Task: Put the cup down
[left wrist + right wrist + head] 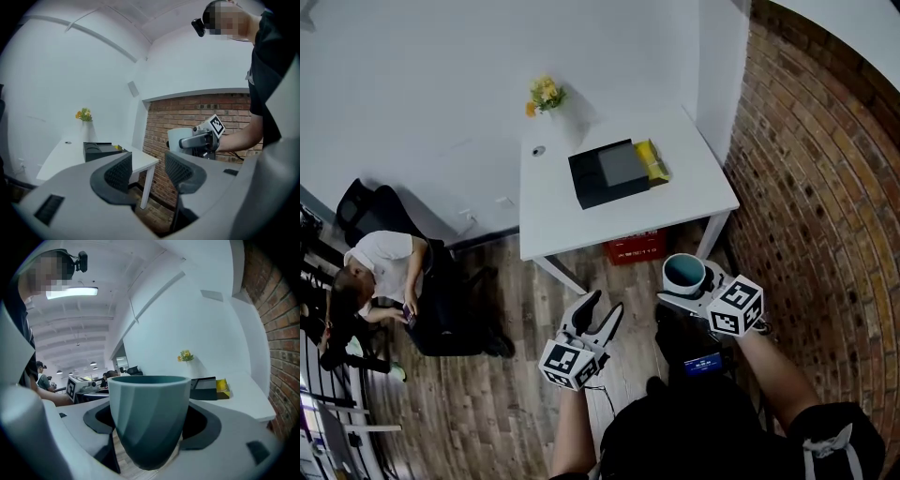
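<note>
Both grippers hang in front of me over the wooden floor [534, 309], on the near side of the white table [581, 220]. My right gripper [692, 292] is clamped on the teal cup [683, 272], which is upright in the air. My left gripper [605, 302] stands wide apart with nothing between its pads. A black box [607, 173], a yellow packet [652, 159] and flowers [545, 94] sit on the table, and a brick wall [806, 169] runs along the right. Only the right gripper view shows the ceiling lamps [72, 292]. Only the head view shows the red crate [636, 247] under the table.
</note>
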Demonstrator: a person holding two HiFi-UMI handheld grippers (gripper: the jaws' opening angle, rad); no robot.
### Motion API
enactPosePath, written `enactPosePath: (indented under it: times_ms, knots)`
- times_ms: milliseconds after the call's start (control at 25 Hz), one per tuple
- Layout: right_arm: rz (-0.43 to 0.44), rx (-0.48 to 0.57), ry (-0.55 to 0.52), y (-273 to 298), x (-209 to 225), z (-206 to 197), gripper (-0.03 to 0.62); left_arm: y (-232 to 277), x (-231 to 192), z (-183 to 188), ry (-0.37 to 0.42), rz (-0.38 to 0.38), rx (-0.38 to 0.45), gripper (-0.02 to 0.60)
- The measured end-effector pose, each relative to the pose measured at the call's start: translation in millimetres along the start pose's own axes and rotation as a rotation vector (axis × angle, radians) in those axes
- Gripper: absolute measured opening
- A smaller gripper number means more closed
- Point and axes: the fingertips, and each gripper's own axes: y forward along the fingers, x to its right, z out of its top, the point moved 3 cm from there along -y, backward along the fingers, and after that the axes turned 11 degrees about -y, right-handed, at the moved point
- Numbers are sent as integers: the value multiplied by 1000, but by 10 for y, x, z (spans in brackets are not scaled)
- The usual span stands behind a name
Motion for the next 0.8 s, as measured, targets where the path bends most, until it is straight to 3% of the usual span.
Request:
enactPosePath:
  times_ms: [520, 800]
  knots:
    - [108, 38, 18, 1369, 1648, 425, 388, 1430, -1202, 685, -6, 51, 1, 249]
    - [174, 53, 31, 1869, 2190, 624, 388, 1966, -1617, 975, -49, 67, 29, 249]
